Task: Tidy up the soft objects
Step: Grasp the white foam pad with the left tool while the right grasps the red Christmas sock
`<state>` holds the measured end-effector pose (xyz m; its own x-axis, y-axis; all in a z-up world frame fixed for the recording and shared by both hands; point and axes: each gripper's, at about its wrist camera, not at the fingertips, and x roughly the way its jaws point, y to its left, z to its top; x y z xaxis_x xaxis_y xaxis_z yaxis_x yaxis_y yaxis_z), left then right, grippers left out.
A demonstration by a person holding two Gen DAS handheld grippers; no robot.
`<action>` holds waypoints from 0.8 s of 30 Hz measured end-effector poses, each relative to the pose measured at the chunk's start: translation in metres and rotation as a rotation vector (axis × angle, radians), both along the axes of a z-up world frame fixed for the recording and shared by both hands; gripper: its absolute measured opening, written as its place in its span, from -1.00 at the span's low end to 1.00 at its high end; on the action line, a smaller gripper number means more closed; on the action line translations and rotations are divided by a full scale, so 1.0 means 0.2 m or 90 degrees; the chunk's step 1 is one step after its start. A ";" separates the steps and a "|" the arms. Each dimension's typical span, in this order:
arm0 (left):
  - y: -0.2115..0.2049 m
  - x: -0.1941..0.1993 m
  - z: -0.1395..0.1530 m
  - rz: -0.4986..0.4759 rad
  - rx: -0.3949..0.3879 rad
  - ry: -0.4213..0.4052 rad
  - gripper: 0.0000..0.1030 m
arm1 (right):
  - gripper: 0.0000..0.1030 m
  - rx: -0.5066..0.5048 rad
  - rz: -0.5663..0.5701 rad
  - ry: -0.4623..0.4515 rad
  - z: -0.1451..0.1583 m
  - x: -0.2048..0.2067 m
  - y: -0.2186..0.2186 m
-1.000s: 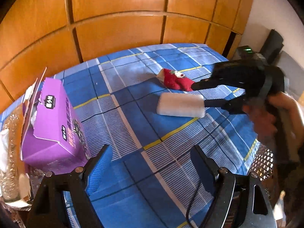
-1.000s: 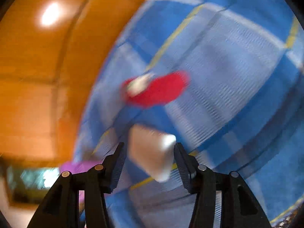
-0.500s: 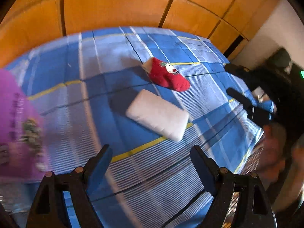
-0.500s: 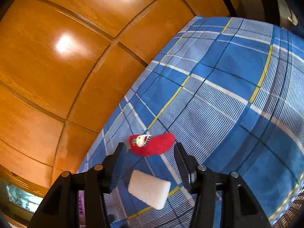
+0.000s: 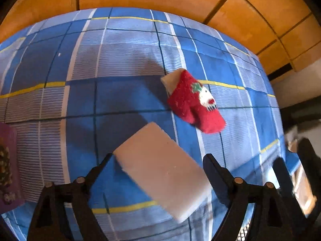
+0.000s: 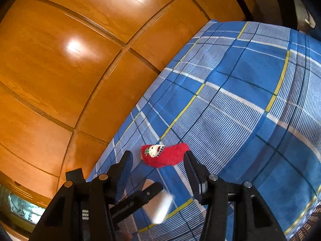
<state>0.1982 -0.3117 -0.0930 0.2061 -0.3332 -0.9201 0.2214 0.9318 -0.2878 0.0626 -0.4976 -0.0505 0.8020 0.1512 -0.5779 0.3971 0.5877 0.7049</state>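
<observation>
A white sponge block (image 5: 162, 168) lies on the blue plaid cloth (image 5: 120, 100). My left gripper (image 5: 158, 160) points down over it. The block lies between its two fingers, the jaws are opening, and the pads do not press on it. A red sock (image 5: 194, 104) with a white cuff and a small snowman figure lies just beyond the block. My right gripper (image 6: 158, 160) hangs higher, open and empty, and frames the red sock (image 6: 164, 154) from afar. Below it I see the sponge block (image 6: 161, 206) and the left gripper's fingers (image 6: 140, 195) beside it.
A purple box (image 5: 8, 166) stands at the left edge of the cloth. An orange wooden panel wall (image 6: 60, 60) borders the cloth's far side. Dark shapes and the cloth's edge (image 5: 280, 146) lie to the right.
My left gripper swung right and came down onto the sponge block, and the purple box slid to the view's edge. The right gripper drew back and up from the block.
</observation>
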 end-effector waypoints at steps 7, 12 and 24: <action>-0.06 0.02 -0.04 -0.037 0.074 -0.044 0.71 | 0.04 -0.008 -0.005 0.000 0.01 0.00 0.00; 0.03 -0.06 -0.04 -0.094 0.084 -0.073 0.38 | 0.04 -0.020 0.016 0.010 0.01 0.02 0.03; 0.29 -0.21 0.02 -0.145 0.000 -0.065 0.72 | 0.03 -0.051 0.024 0.034 0.01 0.04 0.07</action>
<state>0.1559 -0.2536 -0.0882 0.2172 -0.3811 -0.8986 0.4540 0.8544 -0.2527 0.0701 -0.4841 -0.0490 0.7649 0.1321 -0.6305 0.4091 0.6564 0.6339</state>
